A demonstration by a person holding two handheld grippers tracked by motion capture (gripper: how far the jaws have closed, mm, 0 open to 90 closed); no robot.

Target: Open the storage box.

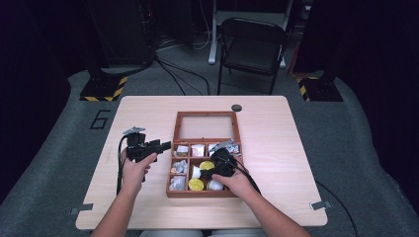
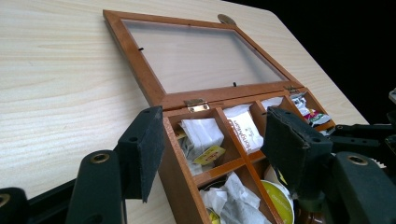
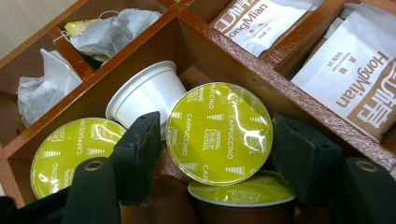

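— Why is your right hand-held gripper (image 3: 217, 154) down in the box (image 1: 171, 163)?
— Its jaws are open around a tilted capsule (image 3: 218, 132), ready to pinch. My left hand-held gripper (image 2: 212, 149) waits open beside the box on the surface (image 1: 148, 111).
— How many capsules?
— I count four: three foil-up, one on its side.

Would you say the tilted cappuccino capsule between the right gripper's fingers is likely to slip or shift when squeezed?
Probably. The cappuccino capsule has a glossy foil lid and leans loosely on other capsules, so it may slide. Its tapered plastic cup looks light, likely stiff.
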